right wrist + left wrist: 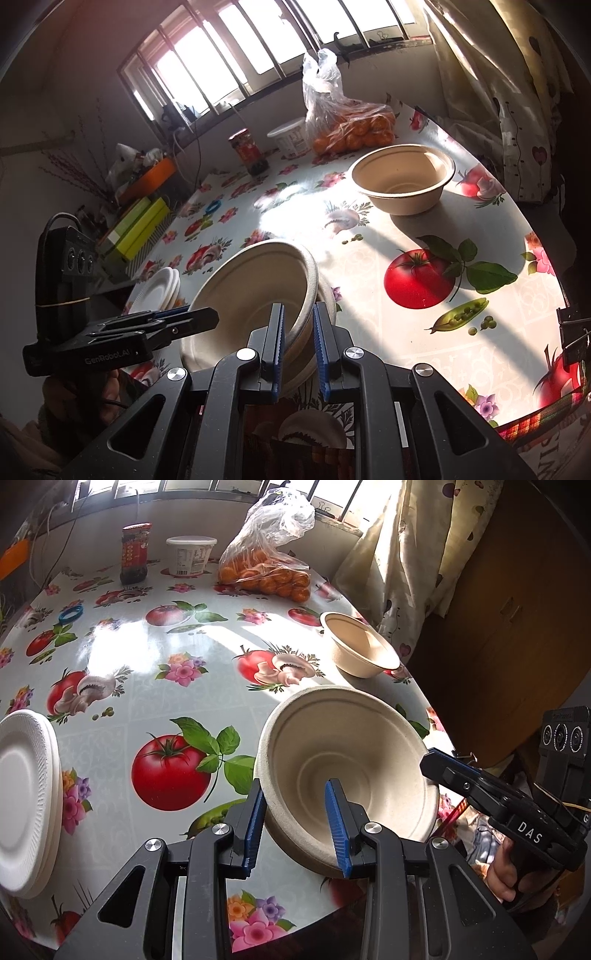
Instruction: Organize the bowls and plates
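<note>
From the left wrist view, the left gripper grips the near rim of a beige pulp bowl; one blue pad is outside the wall and one inside, so its jaws are closed on the bowl. The bowl is tilted at the near right edge of the bench. The right gripper touches the bowl's right rim. A second bowl stands farther away near the right edge, and a stack of white plates lies at the near left.

From the right wrist view, the right gripper has its jaws closed on the rim of the same tilted bowl; it seems to sit in another bowl below, but I cannot tell surely. The left gripper is at the bowl's left side.

I judge the bowls to be light, thin and a little flexible, so the rim can bend. It is best to hold them at the rim with gentle pressure.
</note>
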Tool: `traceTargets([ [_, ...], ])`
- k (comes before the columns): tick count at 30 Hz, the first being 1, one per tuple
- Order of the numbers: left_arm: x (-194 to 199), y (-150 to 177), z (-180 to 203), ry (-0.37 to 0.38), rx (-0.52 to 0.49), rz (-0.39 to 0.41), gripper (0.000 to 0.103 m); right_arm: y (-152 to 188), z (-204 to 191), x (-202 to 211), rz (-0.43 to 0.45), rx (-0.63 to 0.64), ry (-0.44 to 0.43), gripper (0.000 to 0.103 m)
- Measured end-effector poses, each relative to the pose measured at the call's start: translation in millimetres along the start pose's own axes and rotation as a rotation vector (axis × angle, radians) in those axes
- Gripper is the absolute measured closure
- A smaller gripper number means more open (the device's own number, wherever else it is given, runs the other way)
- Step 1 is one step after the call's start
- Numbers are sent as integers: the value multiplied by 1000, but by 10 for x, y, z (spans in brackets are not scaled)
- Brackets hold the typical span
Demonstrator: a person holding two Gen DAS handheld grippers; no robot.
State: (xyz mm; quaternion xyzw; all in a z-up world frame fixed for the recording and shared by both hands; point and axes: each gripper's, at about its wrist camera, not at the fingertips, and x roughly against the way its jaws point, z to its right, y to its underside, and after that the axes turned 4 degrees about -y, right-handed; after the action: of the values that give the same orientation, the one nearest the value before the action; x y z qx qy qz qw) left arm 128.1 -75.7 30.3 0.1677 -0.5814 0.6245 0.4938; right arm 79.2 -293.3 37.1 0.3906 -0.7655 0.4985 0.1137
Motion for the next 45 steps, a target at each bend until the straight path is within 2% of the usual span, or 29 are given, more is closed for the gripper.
traceTargets([
  [35, -18, 39, 86, -79, -61, 8, 69, 104, 83, -50, -11, -12, 5, 86],
  [45, -17, 57, 134, -92, -85, 19, 61, 129, 76, -59, -8, -15, 1, 86],
])
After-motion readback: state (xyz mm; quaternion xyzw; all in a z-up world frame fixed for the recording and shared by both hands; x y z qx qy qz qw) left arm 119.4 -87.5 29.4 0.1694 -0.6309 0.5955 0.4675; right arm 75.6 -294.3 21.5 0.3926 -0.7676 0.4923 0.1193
